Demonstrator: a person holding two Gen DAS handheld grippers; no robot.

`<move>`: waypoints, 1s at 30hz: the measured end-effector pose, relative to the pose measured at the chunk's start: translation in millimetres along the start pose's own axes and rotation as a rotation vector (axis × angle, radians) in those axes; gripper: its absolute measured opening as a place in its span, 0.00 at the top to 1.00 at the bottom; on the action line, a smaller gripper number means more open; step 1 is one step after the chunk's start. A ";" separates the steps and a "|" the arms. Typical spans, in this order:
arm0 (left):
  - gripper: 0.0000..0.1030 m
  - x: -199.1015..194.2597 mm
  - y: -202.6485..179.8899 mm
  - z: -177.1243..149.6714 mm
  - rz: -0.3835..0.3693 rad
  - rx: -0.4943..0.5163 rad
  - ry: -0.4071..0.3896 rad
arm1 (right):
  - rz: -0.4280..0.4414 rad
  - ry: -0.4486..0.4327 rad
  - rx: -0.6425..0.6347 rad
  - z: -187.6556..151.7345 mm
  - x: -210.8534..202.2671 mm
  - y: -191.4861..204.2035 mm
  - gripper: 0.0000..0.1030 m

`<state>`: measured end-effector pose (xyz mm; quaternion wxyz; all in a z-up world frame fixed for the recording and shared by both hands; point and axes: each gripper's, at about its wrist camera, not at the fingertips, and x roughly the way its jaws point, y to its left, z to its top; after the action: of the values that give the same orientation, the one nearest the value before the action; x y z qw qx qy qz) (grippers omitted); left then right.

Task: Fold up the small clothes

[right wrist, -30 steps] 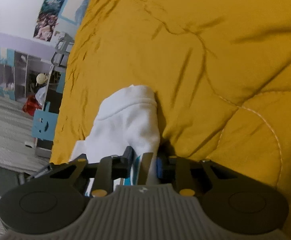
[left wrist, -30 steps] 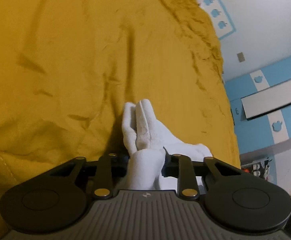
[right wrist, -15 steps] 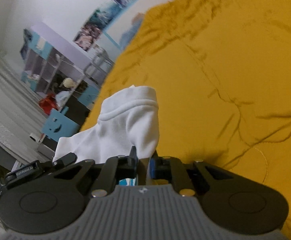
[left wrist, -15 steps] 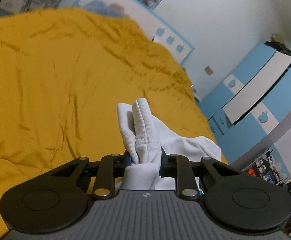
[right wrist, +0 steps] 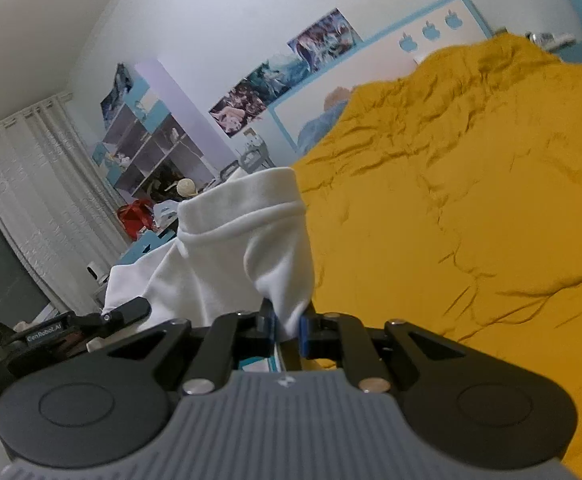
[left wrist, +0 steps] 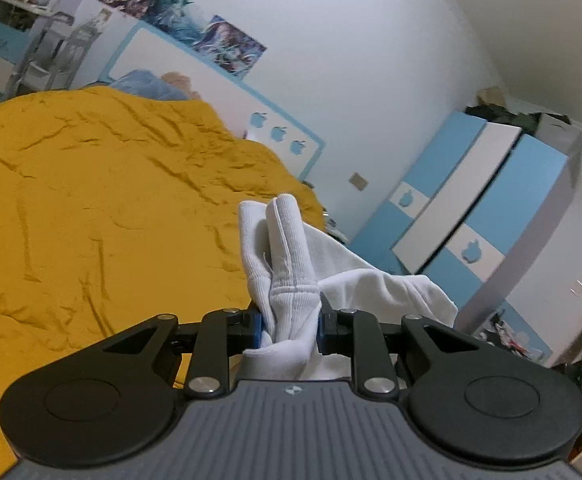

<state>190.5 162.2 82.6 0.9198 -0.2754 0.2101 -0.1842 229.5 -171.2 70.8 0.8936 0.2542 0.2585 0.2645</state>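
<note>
A small white garment (left wrist: 287,240) hangs in the air between my two grippers, above the yellow bedspread (left wrist: 91,220). My left gripper (left wrist: 291,324) is shut on a bunched, ribbed part of it, and folds of fabric stick up past the pads. In the right wrist view, my right gripper (right wrist: 287,326) is shut on another edge of the white garment (right wrist: 243,240), whose hemmed end stands up in front. The cloth stretches leftward to the left gripper (right wrist: 51,336). The yellow bedspread (right wrist: 471,220) lies below and to the right.
A blue-and-white wardrobe (left wrist: 471,216) stands to the right of the bed. A white headboard (left wrist: 211,92) with posters above it runs along the far wall. Open shelves (right wrist: 151,148) and a pale curtain (right wrist: 19,200) fill the left side of the room.
Both grippers have risen with the white garment, lifting it off the bedspread. Both views have tilted up from the bed to the walls. The right jaws have drawn closer on the fabric.
</note>
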 end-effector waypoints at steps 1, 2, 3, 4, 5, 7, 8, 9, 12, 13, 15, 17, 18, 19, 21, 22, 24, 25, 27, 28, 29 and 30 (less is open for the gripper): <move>0.75 -3.2 -7.4 -1.8 -0.011 0.010 0.000 | 0.001 -0.005 -0.015 0.8 -11.3 3.0 0.94; 0.75 -5.7 -13.0 -3.8 -0.022 0.021 0.000 | 0.000 -0.009 -0.032 1.7 -22.9 5.9 0.94; 0.75 -9.7 -19.7 -5.8 -0.037 0.032 0.003 | -0.003 -0.010 -0.047 2.4 -34.1 8.7 0.94; 0.75 -13.5 -25.8 -7.9 -0.048 0.044 0.008 | -0.006 -0.010 -0.057 2.9 -45.0 11.2 0.94; 0.75 -18.4 -30.6 -10.8 -0.057 0.054 0.014 | -0.007 -0.009 -0.064 3.5 -55.7 12.7 0.94; 0.76 -28.8 -41.4 -16.1 -0.081 0.071 0.019 | 0.000 -0.011 -0.085 3.4 -81.2 16.9 0.95; 0.76 -35.3 -46.2 -19.2 -0.095 0.072 0.016 | 0.005 -0.017 -0.100 2.5 -93.9 19.1 0.95; 0.76 -42.2 -51.4 -23.2 -0.104 0.078 0.013 | 0.013 -0.025 -0.119 0.9 -108.3 21.4 0.95; 0.76 -58.1 -61.9 -33.0 -0.133 0.092 0.008 | 0.025 -0.020 -0.140 -2.5 -141.2 26.8 0.95; 0.76 -60.7 -62.9 -36.3 -0.145 0.092 0.012 | 0.023 -0.008 -0.140 -3.3 -150.5 27.7 0.95; 0.76 -57.0 -60.5 -41.0 -0.147 0.097 0.034 | 0.020 0.013 -0.138 -5.4 -162.7 26.9 0.95; 0.76 -44.8 -50.2 -45.0 -0.126 0.088 0.069 | 0.008 0.041 -0.127 -9.0 -163.0 20.6 0.95; 0.76 -34.7 -42.6 -46.2 -0.109 0.076 0.091 | -0.005 0.057 -0.116 -11.4 -157.8 15.5 0.94; 0.76 -21.3 -32.4 -48.6 -0.086 0.063 0.113 | -0.019 0.080 -0.098 -14.1 -148.8 8.4 0.94; 0.76 3.3 -12.0 -52.6 -0.055 0.033 0.157 | -0.051 0.125 -0.088 -19.7 -123.1 -5.9 0.94; 0.76 17.6 -0.8 -54.1 -0.038 0.017 0.184 | -0.066 0.144 -0.079 -22.0 -107.1 -14.9 0.95; 0.76 40.8 17.2 -54.7 -0.013 0.005 0.218 | -0.084 0.179 -0.054 -26.4 -80.6 -33.2 0.95; 0.76 49.3 25.0 -54.0 -0.007 0.010 0.228 | -0.094 0.187 -0.047 -27.2 -69.4 -41.6 0.95; 0.76 70.1 40.0 -49.5 0.009 0.010 0.255 | -0.111 0.212 -0.033 -26.3 -46.7 -55.1 0.95; 0.76 80.7 47.6 -47.6 0.019 0.010 0.273 | -0.121 0.225 -0.026 -25.1 -35.3 -60.7 0.95; 0.76 90.3 54.8 -47.2 0.025 0.010 0.294 | -0.126 0.236 -0.020 -24.2 -25.1 -65.0 0.95; 0.76 99.7 60.8 -47.9 0.037 0.011 0.310 | -0.132 0.249 -0.015 -23.9 -15.7 -70.5 0.95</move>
<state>264.8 143.7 -17.7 0.8812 -0.2345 0.3535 -0.2089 227.9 -224.6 16.7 0.8719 0.1951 0.3817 0.2366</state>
